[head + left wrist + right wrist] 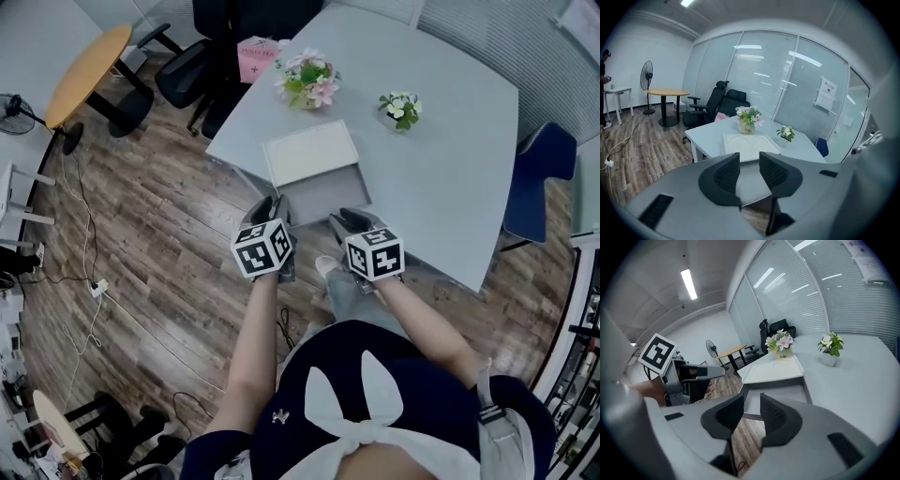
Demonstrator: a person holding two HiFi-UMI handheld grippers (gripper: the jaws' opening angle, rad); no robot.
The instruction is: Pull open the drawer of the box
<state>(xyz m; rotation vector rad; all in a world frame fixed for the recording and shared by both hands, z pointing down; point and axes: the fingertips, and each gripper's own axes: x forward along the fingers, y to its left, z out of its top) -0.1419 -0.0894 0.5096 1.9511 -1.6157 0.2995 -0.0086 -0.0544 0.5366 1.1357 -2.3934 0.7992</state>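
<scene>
While both grippers hang just off the table's [450, 187] near edge, the white box [309, 150] lies flat on the table near that edge, its long axis running along it. The drawer [326, 192] is out, pointing away from the flowers towards the person and jutting past the table's edge. The left gripper [749, 155] has its jaws apart with nothing between the pads, and the right gripper [751, 397] is also parted and empty. Further in on the table, the flower pot [307, 80] carries 1 short word that looks like "Life". At the table's far end, the print on the pink box [256, 58] is too small to read.
</scene>
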